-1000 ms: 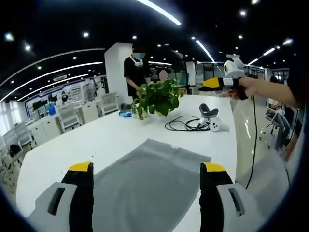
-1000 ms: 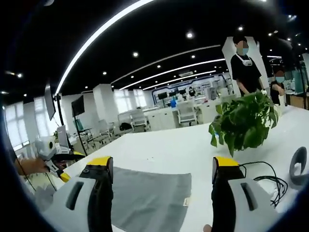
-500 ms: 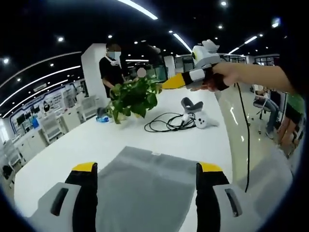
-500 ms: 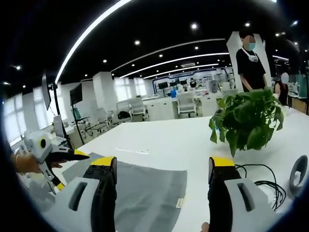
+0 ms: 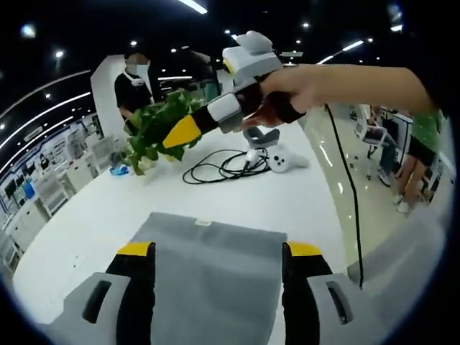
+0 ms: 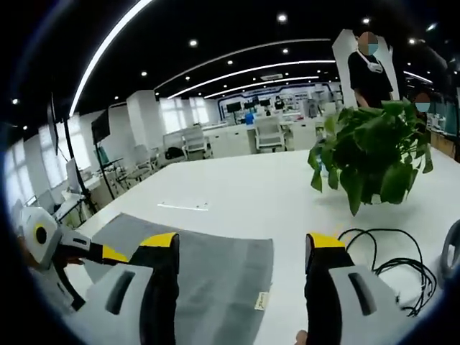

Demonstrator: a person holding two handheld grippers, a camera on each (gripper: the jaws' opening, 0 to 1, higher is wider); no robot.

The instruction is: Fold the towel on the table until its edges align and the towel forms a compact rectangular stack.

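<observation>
Both grippers had dropped closer to the towel [image 5: 208, 266], which lay flat and unfolded on the white surface [image 5: 86, 215]. Left gripper [image 5: 215, 253] and right gripper [image 6: 241, 244] fingers were wide open, empty; folding hadn't started yet.

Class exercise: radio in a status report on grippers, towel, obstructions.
Both grippers open, above the table. Towel flat, unfolded, ungrasped. Plant and black cable beyond, off the towel.
</observation>
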